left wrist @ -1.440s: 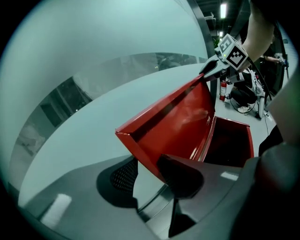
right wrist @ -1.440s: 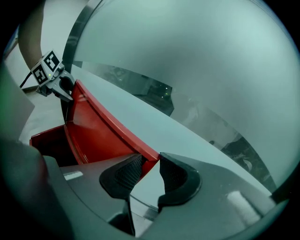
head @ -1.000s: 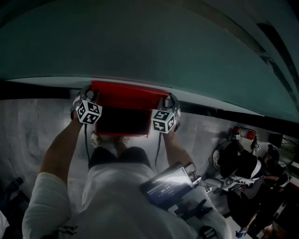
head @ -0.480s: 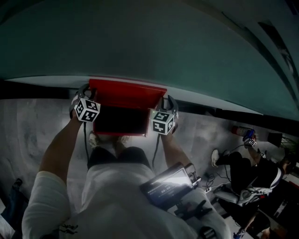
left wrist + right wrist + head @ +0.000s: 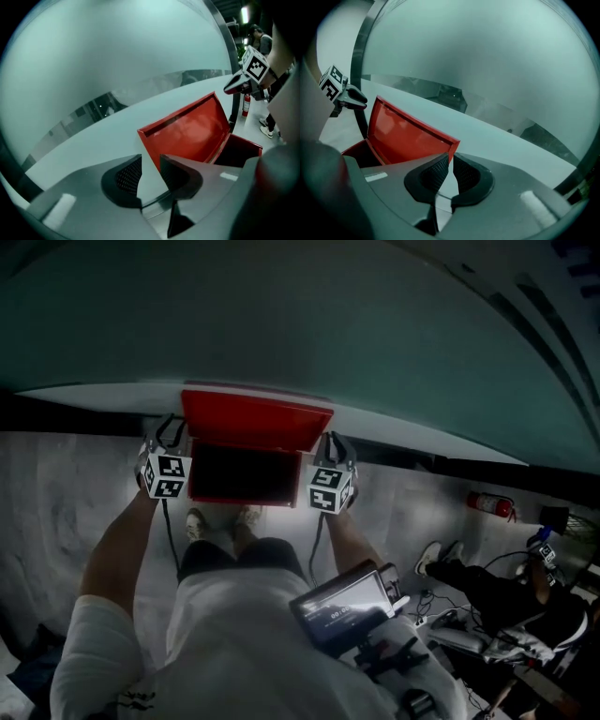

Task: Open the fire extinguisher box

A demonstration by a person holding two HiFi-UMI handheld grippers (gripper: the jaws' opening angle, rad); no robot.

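One extinguisher [image 5: 491, 505] stands right of box [image 5: 255, 420].

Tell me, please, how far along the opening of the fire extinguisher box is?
Done: the lid stands raised, and the box shows its dark inside. In hand: the left tool and right tool flank the lid, holding nothing; the right one's jaws have just been closing. Left: apparently only pulling away.
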